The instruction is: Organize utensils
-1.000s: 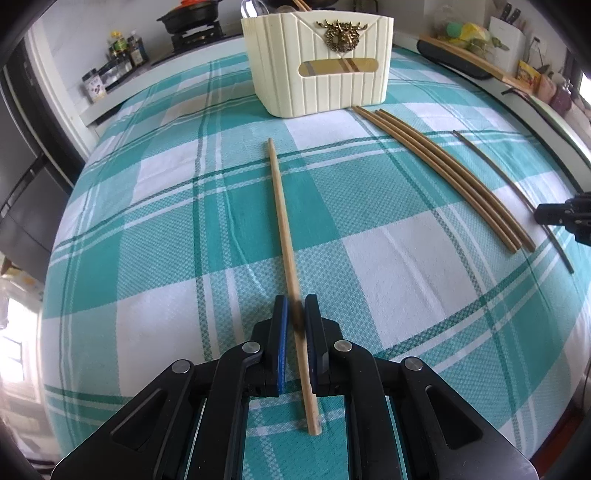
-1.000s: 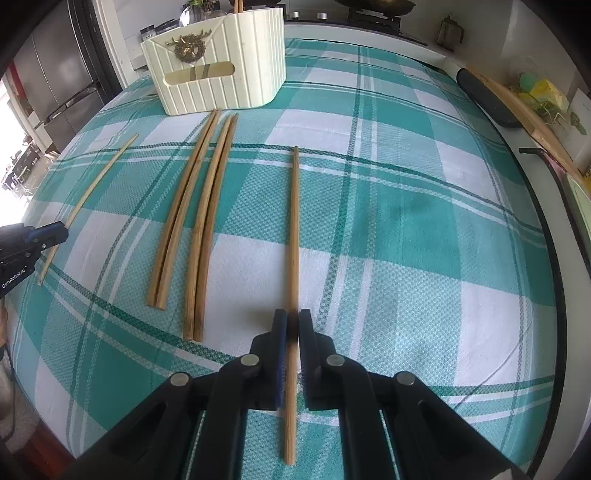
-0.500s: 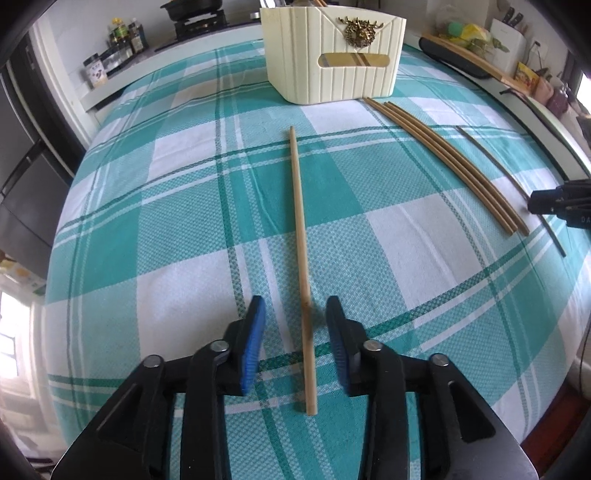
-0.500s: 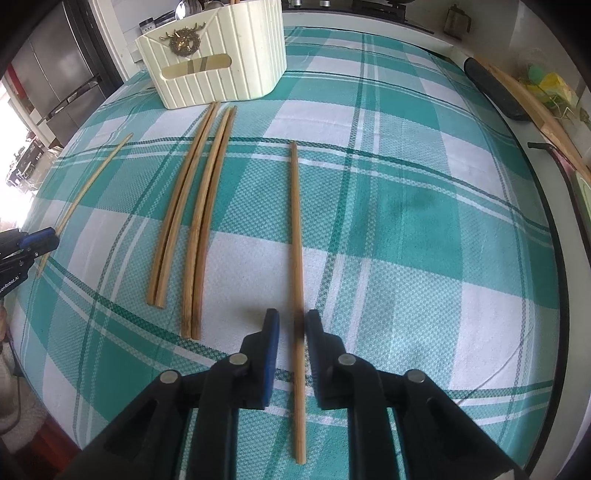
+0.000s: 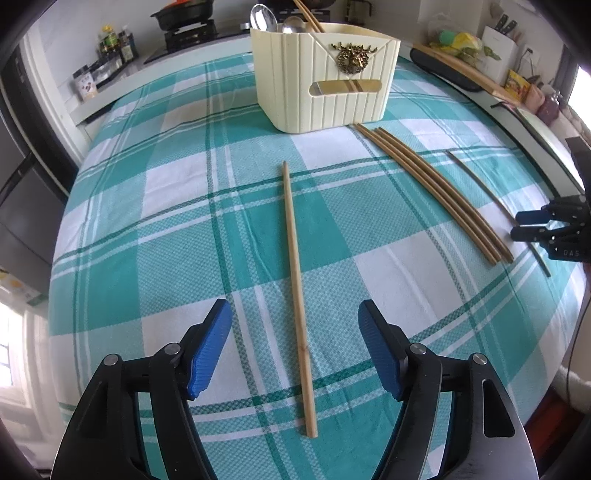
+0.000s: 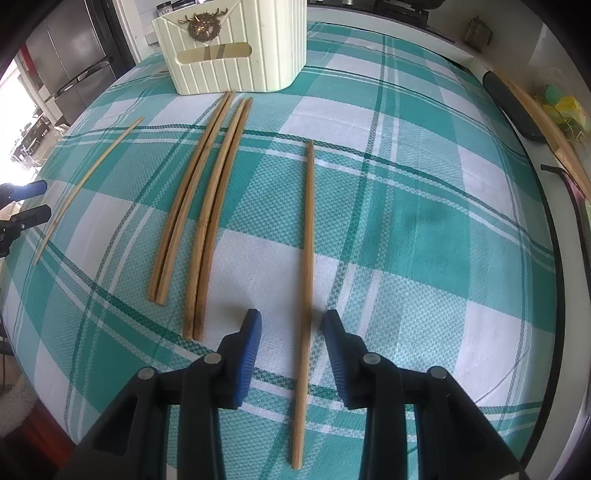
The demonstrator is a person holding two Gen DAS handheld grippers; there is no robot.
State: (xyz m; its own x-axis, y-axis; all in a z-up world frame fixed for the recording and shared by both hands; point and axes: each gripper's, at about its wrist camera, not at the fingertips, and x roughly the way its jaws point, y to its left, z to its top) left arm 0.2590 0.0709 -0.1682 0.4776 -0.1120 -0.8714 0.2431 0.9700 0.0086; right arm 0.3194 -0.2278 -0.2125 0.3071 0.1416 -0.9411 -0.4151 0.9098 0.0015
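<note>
Both grippers, left (image 5: pixel 294 315) and right (image 6: pixel 291 319), stand released, each straddling a lone bamboo chopstick (image 5: pixel 297 291) (image 6: pixel 306 258) on the checked tablecloth (image 5: pixel 166 221), cream utensil caddy (image 5: pixel 325 77) at its far edge.

Tablecloth (image 5: pixel 177 229): teal-and-white plaid, spread over the table.
Black pot (image 5: pixel 181 14): at 11 o'clock, on the stove.
Bottles (image 5: pixel 118 44): at 10 o'clock, on the counter.
Knife block (image 5: pixel 500 31): at 1 o'clock, white.
Refrigerator (image 6: pixel 74 62): steel, at 10 o'clock.
</note>
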